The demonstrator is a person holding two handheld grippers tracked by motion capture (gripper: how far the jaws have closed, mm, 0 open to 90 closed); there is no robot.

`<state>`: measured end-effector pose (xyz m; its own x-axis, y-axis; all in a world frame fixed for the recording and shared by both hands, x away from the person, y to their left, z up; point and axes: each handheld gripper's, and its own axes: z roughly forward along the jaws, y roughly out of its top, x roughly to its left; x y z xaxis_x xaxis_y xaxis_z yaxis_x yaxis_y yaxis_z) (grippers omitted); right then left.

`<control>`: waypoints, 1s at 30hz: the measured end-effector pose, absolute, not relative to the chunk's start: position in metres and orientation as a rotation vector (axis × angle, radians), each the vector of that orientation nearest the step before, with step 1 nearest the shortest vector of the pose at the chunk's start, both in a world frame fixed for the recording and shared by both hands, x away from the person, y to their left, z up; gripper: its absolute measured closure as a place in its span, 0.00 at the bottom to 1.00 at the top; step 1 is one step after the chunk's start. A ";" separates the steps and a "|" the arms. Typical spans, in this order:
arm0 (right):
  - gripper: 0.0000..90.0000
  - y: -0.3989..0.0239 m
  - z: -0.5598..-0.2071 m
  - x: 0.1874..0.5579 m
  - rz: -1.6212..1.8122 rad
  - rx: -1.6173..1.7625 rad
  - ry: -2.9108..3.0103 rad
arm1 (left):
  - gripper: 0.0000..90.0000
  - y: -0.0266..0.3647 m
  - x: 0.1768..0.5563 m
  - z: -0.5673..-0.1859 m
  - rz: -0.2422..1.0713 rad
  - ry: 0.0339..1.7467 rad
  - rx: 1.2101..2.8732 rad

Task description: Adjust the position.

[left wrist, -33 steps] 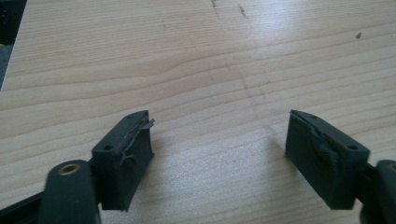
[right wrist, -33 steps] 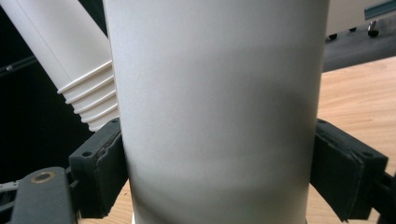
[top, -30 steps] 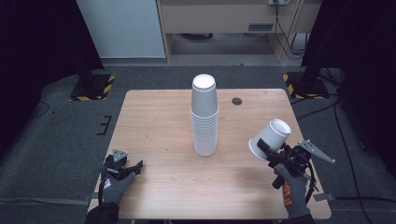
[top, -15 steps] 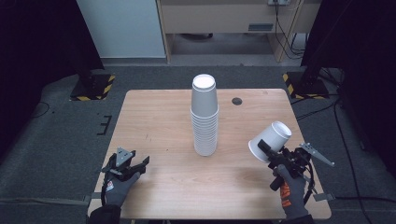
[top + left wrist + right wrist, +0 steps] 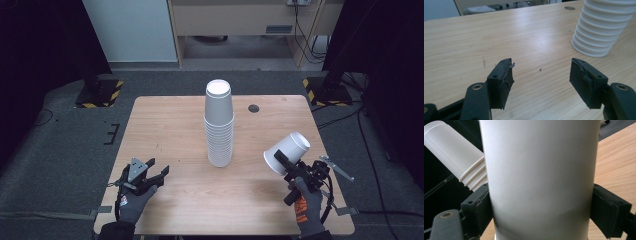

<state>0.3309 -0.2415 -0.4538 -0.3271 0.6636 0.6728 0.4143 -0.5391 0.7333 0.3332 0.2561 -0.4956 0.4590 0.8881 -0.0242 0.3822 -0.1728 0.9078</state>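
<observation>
A tall stack of white paper cups (image 5: 219,125) stands upside down in the middle of the wooden table (image 5: 170,120); its lower rims (image 5: 599,32) appear at the top right of the left gripper view. My right gripper (image 5: 285,162) holds a single white cup (image 5: 287,151) tilted on its side above the table's right part, both pads pressed on the cup's wall (image 5: 541,177). The stack (image 5: 454,152) shows slanted behind it. My left gripper (image 5: 159,172) rests low over the front left of the table, jaws wide apart with nothing between the pads (image 5: 501,80).
A small dark round hole (image 5: 254,108) sits in the table near the back right; it is also at the top of the left gripper view (image 5: 569,8). Dark floor surrounds the table, with yellow-black striped bases (image 5: 100,92) at both back corners.
The right gripper has carried the tilted cup a little lower and nearer. The left gripper has shifted slightly to the right and nearer, still open.
</observation>
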 end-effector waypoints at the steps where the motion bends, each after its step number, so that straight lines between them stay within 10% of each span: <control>1: 0.17 -0.242 -0.454 0.331 1.972 1.698 1.397 | 0.38 0.254 0.332 -0.495 0.667 1.082 1.753; 30: 0.17 -0.235 -0.457 0.328 2.047 1.729 1.333 | 0.41 0.175 0.321 -0.472 0.587 0.791 1.724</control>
<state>0.3277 -0.2349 -0.4566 -0.3251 0.6136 0.7196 0.4100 -0.5943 0.6919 0.3209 0.1752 -0.4724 0.6545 0.7561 -0.0048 0.2148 -0.1798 0.9599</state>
